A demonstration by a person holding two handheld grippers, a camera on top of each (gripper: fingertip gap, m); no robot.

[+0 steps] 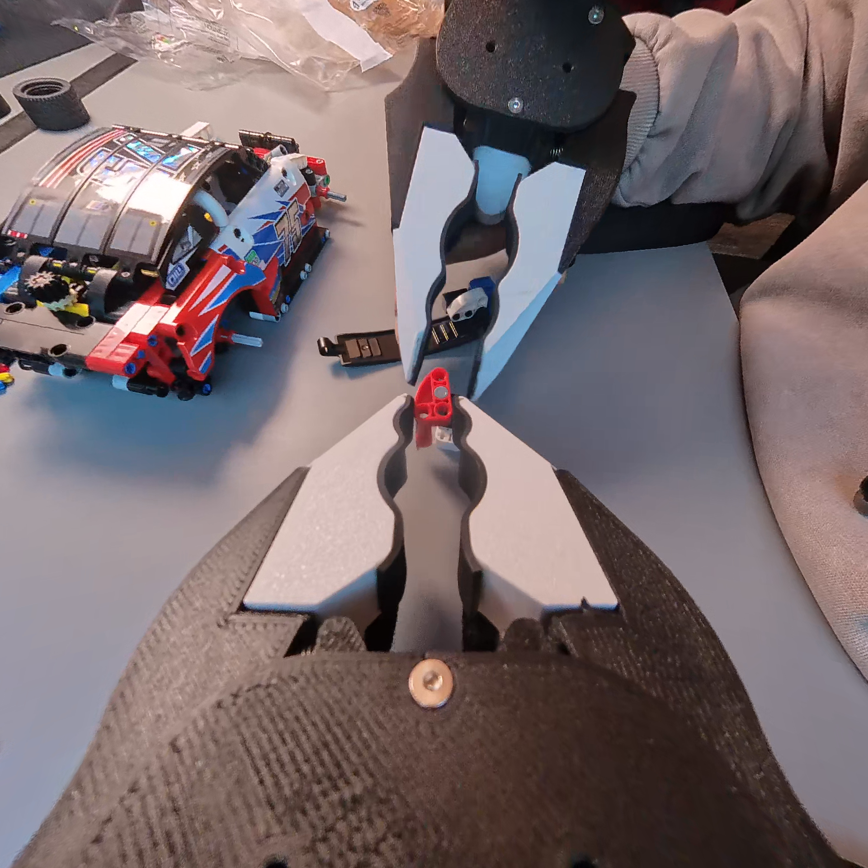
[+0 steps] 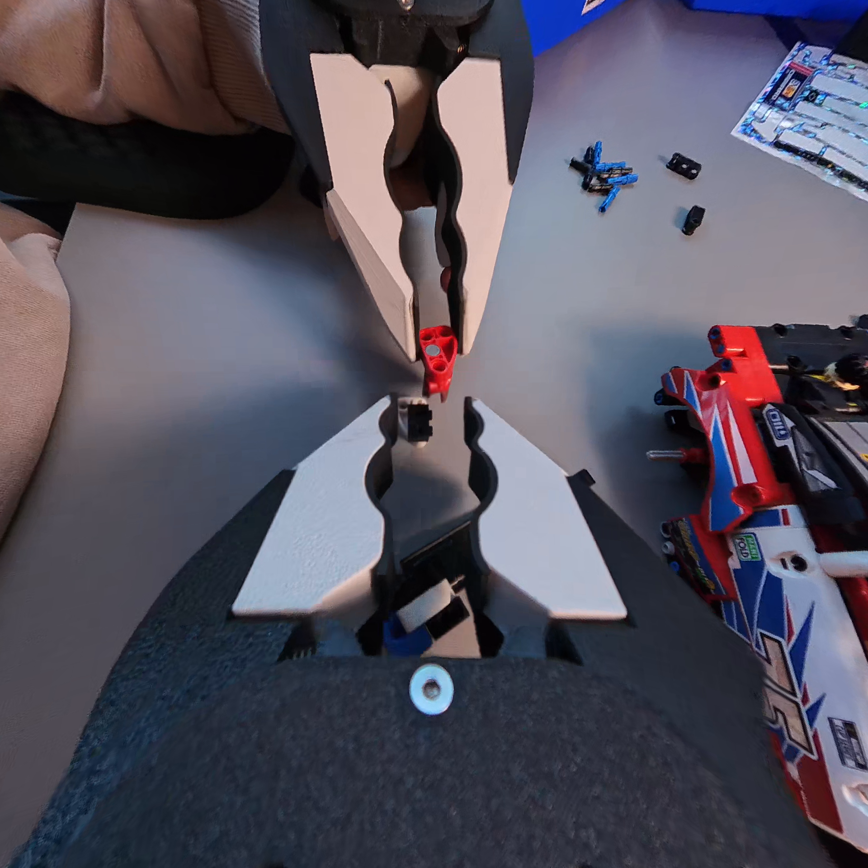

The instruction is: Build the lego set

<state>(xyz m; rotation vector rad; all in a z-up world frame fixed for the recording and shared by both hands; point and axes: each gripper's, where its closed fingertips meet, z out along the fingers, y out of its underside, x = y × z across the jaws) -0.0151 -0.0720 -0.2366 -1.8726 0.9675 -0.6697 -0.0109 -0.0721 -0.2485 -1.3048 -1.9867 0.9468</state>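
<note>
The two grippers meet tip to tip over the grey bench (image 1: 610, 422), and the small red lego piece (image 1: 434, 404) sits right between them. The left gripper (image 1: 434, 399) has its fingers drawn in narrow and pinched on that red piece, which stands upright at the very tips, with a little white-grey bit just beside it, low against the right-hand finger. From the other side the same red piece (image 2: 437, 361) pokes out of the left gripper's tips, round holes facing the camera.

The right gripper (image 2: 430, 399) has its fingers parted a little, tips just short of the red piece and not touching it. A small black-and-white lego bit (image 2: 415, 420) sits against the inner face of its left-hand finger (whether it is gripped or only resting there, I can't tell). In the left wrist view that right gripper (image 1: 441, 380) hangs just above the red piece, tips spread either side of it.

Under the right gripper lies a flat black lego assembly (image 1: 371, 347) with white and blue parts on it. Off to one side stands the red, white and blue lego race car (image 1: 155, 263), well apart from the fingers. A black tyre (image 1: 49, 103) and clear plastic bags (image 1: 235, 37) lie beyond it. Loose blue and black pins (image 2: 606, 174) and a sticker sheet (image 2: 812, 112) lie further off.
</note>
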